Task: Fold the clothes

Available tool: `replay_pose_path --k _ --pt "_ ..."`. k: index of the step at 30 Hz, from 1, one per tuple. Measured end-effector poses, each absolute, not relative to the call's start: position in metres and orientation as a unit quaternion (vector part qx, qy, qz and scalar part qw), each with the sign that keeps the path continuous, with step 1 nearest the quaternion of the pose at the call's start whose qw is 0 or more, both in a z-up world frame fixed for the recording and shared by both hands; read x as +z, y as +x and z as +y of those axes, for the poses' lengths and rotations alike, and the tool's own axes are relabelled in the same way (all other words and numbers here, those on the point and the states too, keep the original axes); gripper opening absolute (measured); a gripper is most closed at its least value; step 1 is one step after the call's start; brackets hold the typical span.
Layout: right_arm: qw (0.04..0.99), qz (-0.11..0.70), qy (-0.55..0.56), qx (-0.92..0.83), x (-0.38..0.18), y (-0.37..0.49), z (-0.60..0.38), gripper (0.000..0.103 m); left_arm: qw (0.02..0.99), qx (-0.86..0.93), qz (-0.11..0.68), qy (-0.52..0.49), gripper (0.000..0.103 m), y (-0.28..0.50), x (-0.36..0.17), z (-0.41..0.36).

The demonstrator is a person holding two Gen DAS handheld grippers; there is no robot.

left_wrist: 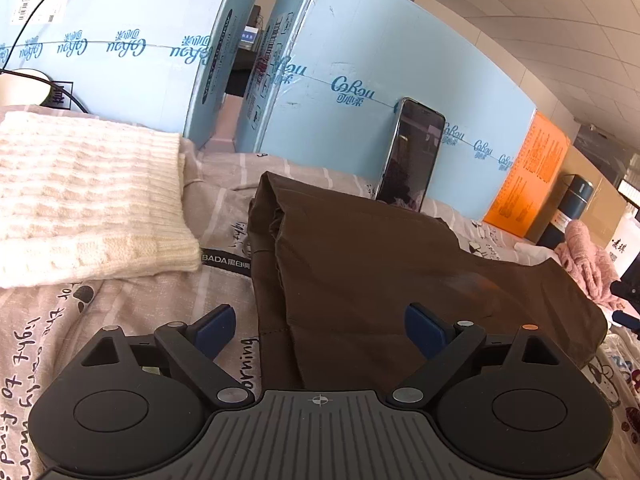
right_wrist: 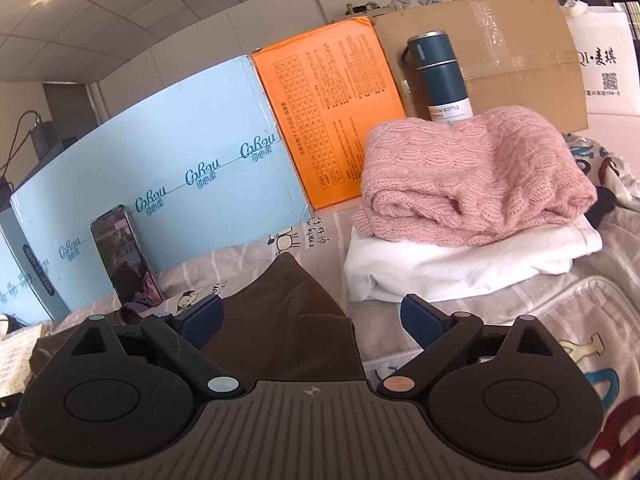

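Observation:
A brown garment [left_wrist: 380,264] lies partly folded on the printed bedsheet [left_wrist: 120,304]. My left gripper [left_wrist: 320,326] is open and empty, its blue fingertips [left_wrist: 218,326] spread over the garment's near left edge. My right gripper [right_wrist: 312,316] is open and empty above the brown garment's pointed corner [right_wrist: 288,304]. A folded pink knit sweater [right_wrist: 472,176] sits on a folded white garment [right_wrist: 460,264] to the right. A folded cream knit sweater [left_wrist: 80,196] lies to the left.
Light blue cartons [left_wrist: 360,60] wall the far side, with an orange box [right_wrist: 328,108] and a cardboard box [right_wrist: 500,48]. A phone [left_wrist: 412,156] leans on a carton. A dark blue flask [right_wrist: 436,76] stands behind the pink sweater.

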State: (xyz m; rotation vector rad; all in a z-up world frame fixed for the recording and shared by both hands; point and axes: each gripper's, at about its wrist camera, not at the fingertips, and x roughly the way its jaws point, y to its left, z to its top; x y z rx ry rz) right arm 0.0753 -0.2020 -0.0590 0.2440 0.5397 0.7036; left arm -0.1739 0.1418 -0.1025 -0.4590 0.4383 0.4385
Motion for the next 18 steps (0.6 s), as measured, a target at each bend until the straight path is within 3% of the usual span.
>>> replay_pose_path --k 13,18 --pt "0.783 0.478 0.244 0.313 -0.083 0.074 -0.198 0.1 0.93 0.198 0.203 -0.233 0.095 -0.178 -0.1 0.137" --pt "0.785 0.464 0.27 0.31 -0.089 0.082 -0.189 0.1 0.93 0.184 0.211 -0.237 0.096 -0.175 -0.103 0.136"
